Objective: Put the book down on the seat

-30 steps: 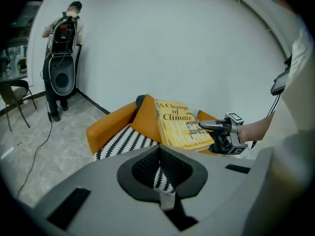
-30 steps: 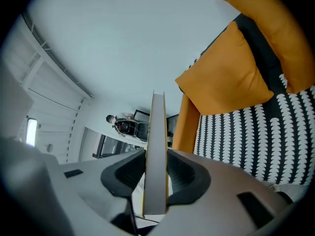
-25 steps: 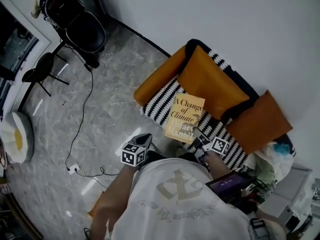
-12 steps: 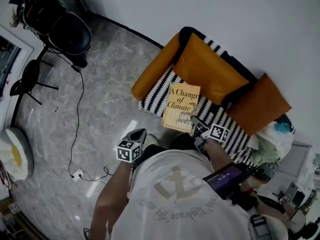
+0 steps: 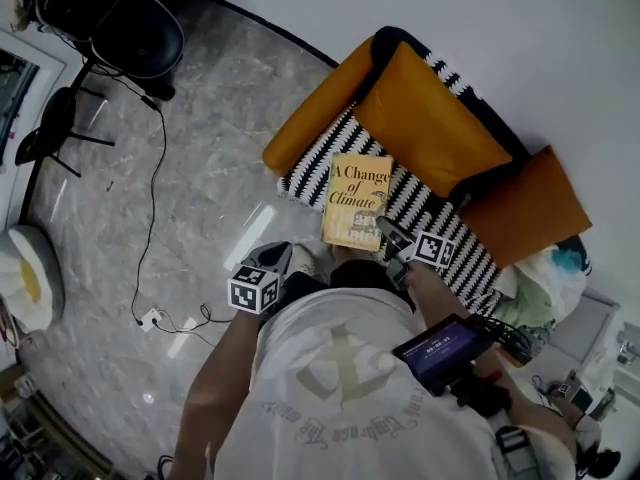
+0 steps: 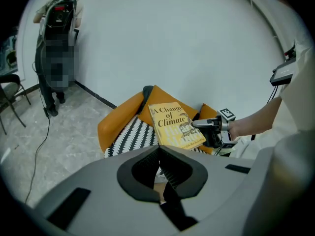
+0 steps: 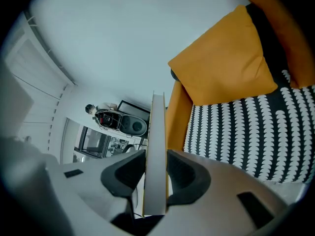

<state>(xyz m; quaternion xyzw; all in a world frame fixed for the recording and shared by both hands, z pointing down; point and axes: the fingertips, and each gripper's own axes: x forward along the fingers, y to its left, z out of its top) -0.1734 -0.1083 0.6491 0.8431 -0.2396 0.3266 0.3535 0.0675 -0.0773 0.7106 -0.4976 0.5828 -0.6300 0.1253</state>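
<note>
A yellow book titled "A Change of Climate" hangs tilted over the black-and-white patterned seat of an orange armchair. My right gripper is shut on the book's lower right corner. In the right gripper view the book runs edge-on between the jaws of the right gripper. My left gripper stays low in front of the chair, shut and holding nothing. The left gripper view shows the left gripper, the book and the right gripper beyond it.
An orange pillow leans on the chair back, and a second orange cushion lies to the right. A black office chair and a floor cable are at the left. A person with a backpack stands by the wall.
The book, still held by my right gripper, has drifted slightly toward the seat's front left. My left gripper has stayed low beside my body.
</note>
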